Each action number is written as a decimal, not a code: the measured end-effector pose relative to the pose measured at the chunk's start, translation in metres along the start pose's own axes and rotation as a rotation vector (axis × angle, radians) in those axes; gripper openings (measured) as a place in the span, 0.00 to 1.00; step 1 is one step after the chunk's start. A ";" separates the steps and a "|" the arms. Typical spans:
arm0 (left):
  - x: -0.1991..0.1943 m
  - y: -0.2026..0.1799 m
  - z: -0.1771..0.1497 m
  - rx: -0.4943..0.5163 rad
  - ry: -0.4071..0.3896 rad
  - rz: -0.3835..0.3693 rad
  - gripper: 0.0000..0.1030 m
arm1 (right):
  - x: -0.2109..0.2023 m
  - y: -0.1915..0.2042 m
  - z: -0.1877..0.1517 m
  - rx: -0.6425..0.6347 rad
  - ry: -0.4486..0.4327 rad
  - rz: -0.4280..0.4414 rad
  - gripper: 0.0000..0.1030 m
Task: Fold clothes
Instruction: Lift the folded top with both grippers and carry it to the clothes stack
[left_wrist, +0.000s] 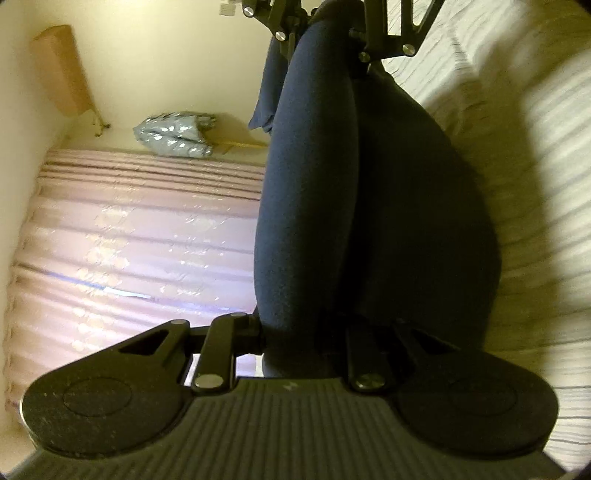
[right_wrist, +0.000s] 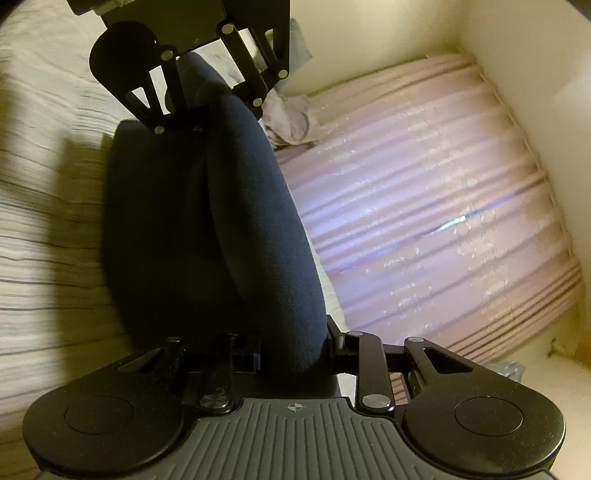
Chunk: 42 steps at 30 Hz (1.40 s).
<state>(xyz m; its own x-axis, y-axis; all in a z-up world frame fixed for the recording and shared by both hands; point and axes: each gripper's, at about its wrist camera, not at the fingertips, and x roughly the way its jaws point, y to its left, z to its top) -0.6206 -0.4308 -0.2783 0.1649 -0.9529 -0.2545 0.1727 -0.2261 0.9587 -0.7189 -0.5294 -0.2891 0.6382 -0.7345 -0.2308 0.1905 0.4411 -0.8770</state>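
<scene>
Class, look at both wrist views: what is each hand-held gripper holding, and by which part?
Both hold one dark navy garment, stretched between them: the left hand-held gripper and right hand-held gripper each pinch a bunched end.

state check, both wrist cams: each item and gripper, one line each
Dark navy fabric garment: bunched lengthwise, stretched between both grippers, lifted off the bed.
Left gripper: shut on the garment's near end.
Right gripper: shut on the garment's other end.
Grey-striped white bed cover: spread flat beneath the garment.
Pink patterned mattress: bare, uncovered.
Silvery blue crumpled cloth: lying in a heap beyond the mattress.
</scene>
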 end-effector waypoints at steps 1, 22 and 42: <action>0.007 0.008 0.003 0.005 -0.002 -0.020 0.18 | 0.003 -0.008 -0.001 0.018 0.013 0.014 0.27; -0.019 0.219 0.177 -0.050 -0.161 -0.205 0.18 | -0.140 -0.288 -0.016 0.121 0.251 0.111 0.27; 0.054 0.254 0.195 0.029 -0.417 -0.234 0.18 | -0.120 -0.329 -0.029 0.197 0.461 0.070 0.27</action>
<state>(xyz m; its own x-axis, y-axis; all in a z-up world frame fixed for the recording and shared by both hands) -0.7576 -0.5788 -0.0235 -0.2794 -0.8744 -0.3966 0.1305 -0.4439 0.8865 -0.8799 -0.6012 0.0154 0.2671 -0.8315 -0.4871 0.3243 0.5536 -0.7671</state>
